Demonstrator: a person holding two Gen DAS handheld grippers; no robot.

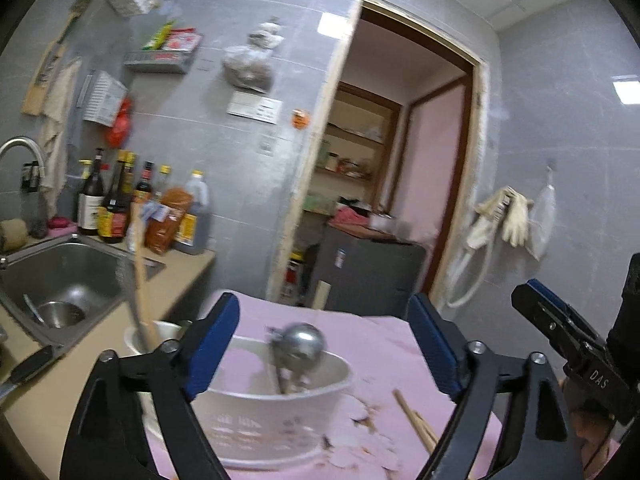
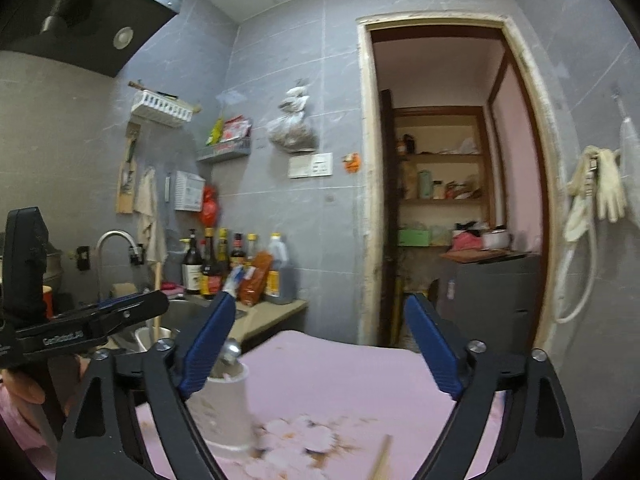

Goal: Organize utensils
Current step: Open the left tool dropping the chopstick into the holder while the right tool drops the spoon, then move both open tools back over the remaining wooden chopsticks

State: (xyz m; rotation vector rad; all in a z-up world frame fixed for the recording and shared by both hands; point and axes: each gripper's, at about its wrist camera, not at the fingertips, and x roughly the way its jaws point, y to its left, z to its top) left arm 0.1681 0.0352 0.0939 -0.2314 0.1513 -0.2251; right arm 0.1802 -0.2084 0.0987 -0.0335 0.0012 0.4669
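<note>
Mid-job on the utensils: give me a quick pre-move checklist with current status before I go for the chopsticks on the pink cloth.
1. Left gripper open and empty: ok.
2. Right gripper open and empty: ok.
3. White holder upright on the pink cloth: ok.
4. Metal ladle already in the holder: ok.
5. Chopsticks loose on the cloth, nothing lying on them: ok; their near ends are hidden by the left gripper.
6. Sharp view of the chopsticks: not ok, both cameras show motion blur.
</note>
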